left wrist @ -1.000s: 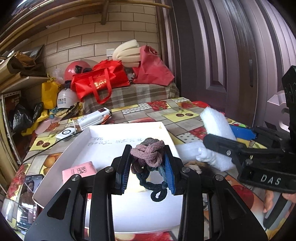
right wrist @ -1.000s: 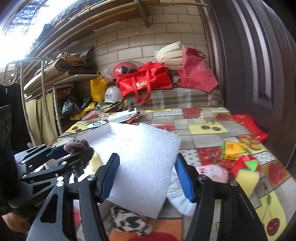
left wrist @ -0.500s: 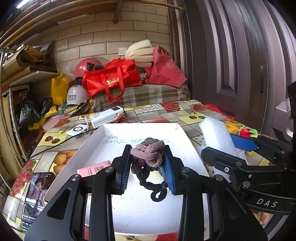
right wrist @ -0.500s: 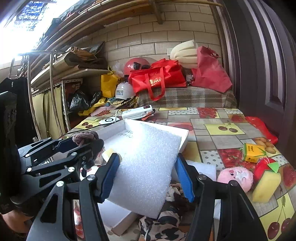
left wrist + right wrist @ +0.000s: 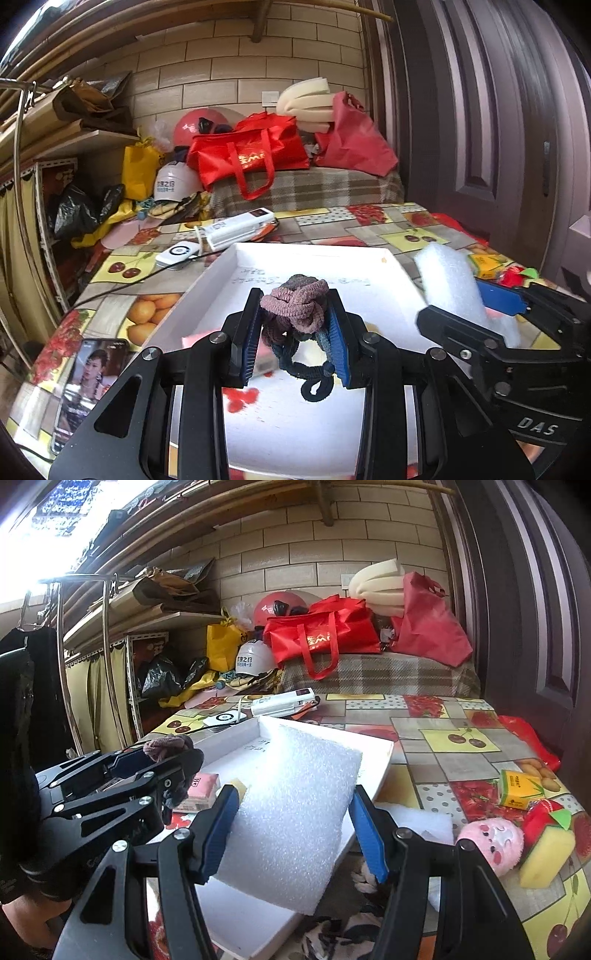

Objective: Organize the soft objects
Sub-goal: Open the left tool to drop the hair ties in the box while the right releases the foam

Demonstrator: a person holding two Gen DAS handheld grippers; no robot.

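Note:
My left gripper [image 5: 294,295] is shut on a knot of hair ties [image 5: 295,314], mauve on top, dark blue and black loops hanging below. It hovers over the white tray [image 5: 369,266] on the fruit-print table. In the right wrist view the left gripper [image 5: 173,751] shows at left with the hair ties [image 5: 166,744]. My right gripper [image 5: 293,794] is shut on a white foam sheet [image 5: 291,812], held tilted above the tray's [image 5: 236,753] near right side. The foam sheet [image 5: 447,280] and right gripper [image 5: 465,306] also appear at right in the left wrist view. A pink packet [image 5: 201,792] lies in the tray.
A phone [image 5: 88,384] lies at the table's left edge. A pink plush [image 5: 491,843], yellow sponge [image 5: 546,856] and juice carton [image 5: 517,788] sit right of the tray. A patterned cloth [image 5: 332,934] and white foam piece [image 5: 417,819] lie below the right gripper. A dark door [image 5: 498,129] stands at right.
Both grippers have shifted left across the table. The foam sheet now hangs over the tray's right side rather than the bare table. Both grips look unchanged.

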